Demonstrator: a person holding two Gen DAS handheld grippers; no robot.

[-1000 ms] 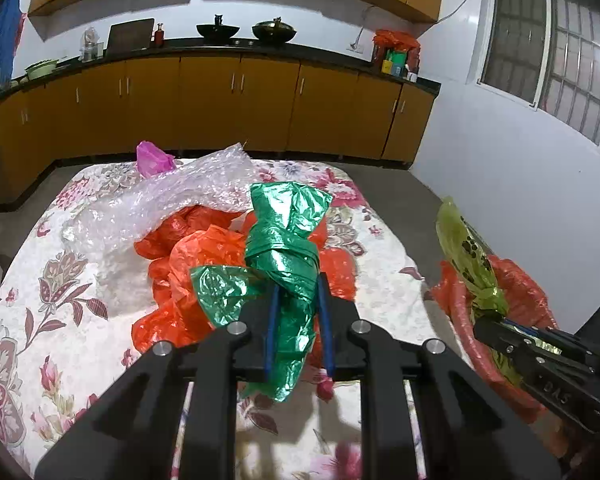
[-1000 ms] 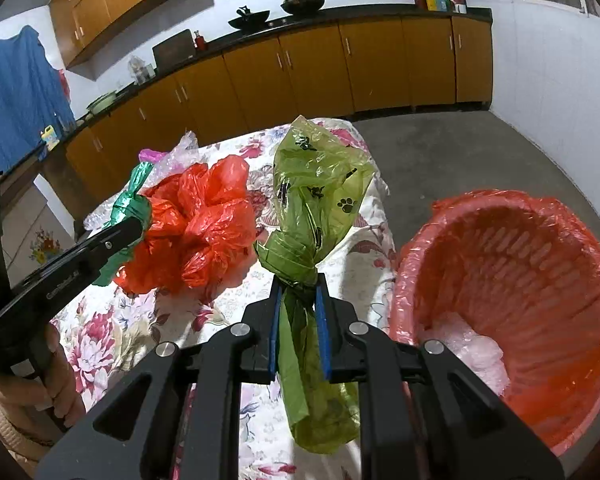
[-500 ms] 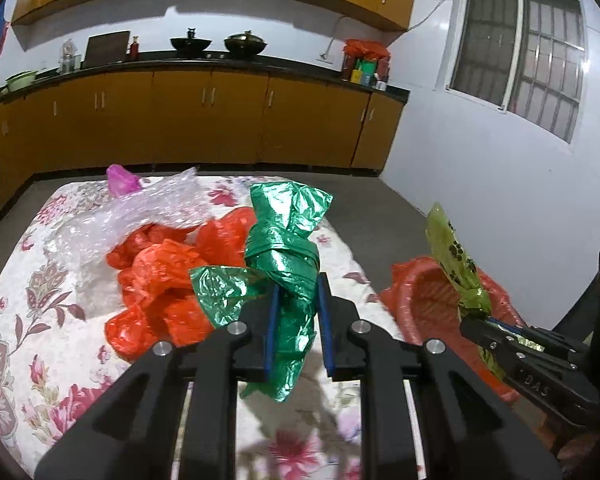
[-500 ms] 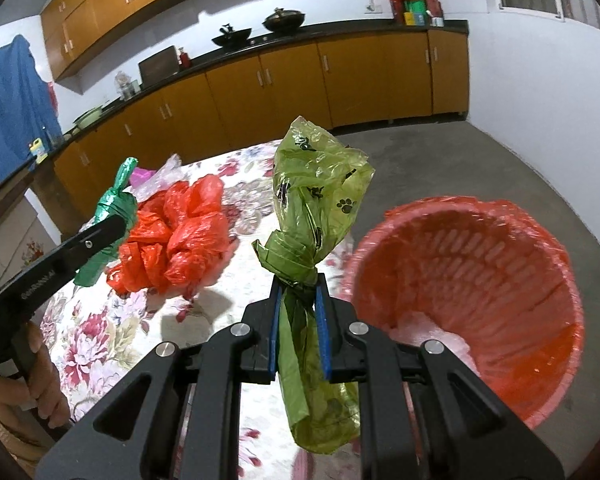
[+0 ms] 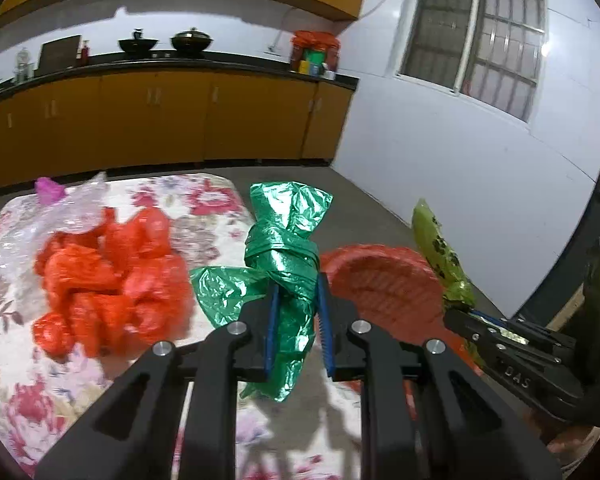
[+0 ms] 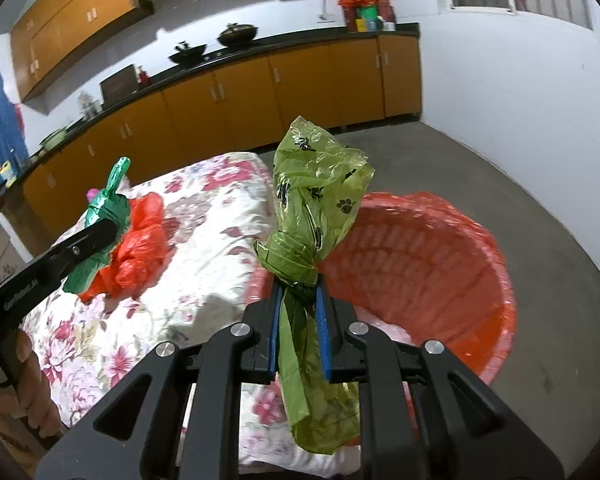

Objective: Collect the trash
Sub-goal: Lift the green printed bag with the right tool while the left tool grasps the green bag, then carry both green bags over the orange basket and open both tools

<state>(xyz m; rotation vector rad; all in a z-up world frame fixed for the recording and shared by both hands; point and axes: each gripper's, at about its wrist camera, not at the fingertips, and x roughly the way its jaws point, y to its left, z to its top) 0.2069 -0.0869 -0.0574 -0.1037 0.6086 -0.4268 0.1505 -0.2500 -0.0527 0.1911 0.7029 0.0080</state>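
Floor space: bare grey concrete floor runs from 12 to 3 o'clock in the right wrist view, open up to the white wall and the orange base cabinets. Red basket, lined with red plastic, sits on that floor at 2 o'clock, its near rim just beside the right-hand edge of the floral-covered table. Table's far edge ends short of the cabinets, with a strip of floor between.

Right gripper is tilted downward, jaws clamped on the twisted neck of 1 olive-green paw-print bag; bag head stands above the pads, tail hangs below. It hangs over the table's right edge, at the basket's near rim.

Left gripper is also pitched down, jaws closed on the knotted neck of 1 shiny green bag, held clear above the tablecloth near the table's right edge. In its view the basket rim shows at 3 o'clock, right gripper and olive bag beyond it. A hand wraps the left gripper's handle at 8 o'clock in the right wrist view.

On the table at 9 o'clock in the left view: a pile of red plastic bags, then clear crumpled plastic and a pink piece at 10 o'clock near the far edge.
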